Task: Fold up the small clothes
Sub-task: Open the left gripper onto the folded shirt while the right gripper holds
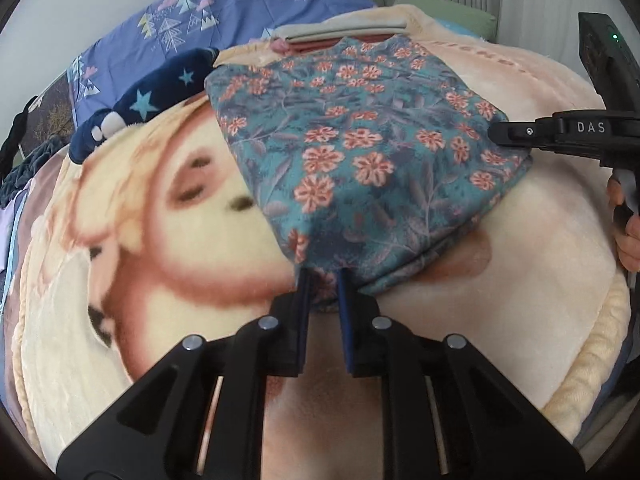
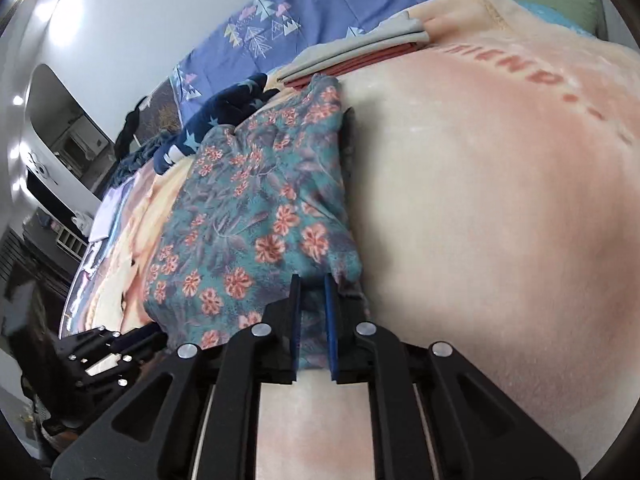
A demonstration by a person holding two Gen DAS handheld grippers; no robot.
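On the beige blanket, near its middle, lies the flowered garment. The left gripper pinches its near corner; the right gripper seems to pinch the other near corner. Lift both corners together and evenly, so the fold stays straight.

Floral garment and folded clothes on plush blanket.

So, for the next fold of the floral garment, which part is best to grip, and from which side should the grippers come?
Grip the near hem of the floral garment, one corner each, coming low from the near side. That edge lies loose on the plush blanket, while the far edge abuts the folded stack. The left gripper and right gripper appear already shut on those corners.
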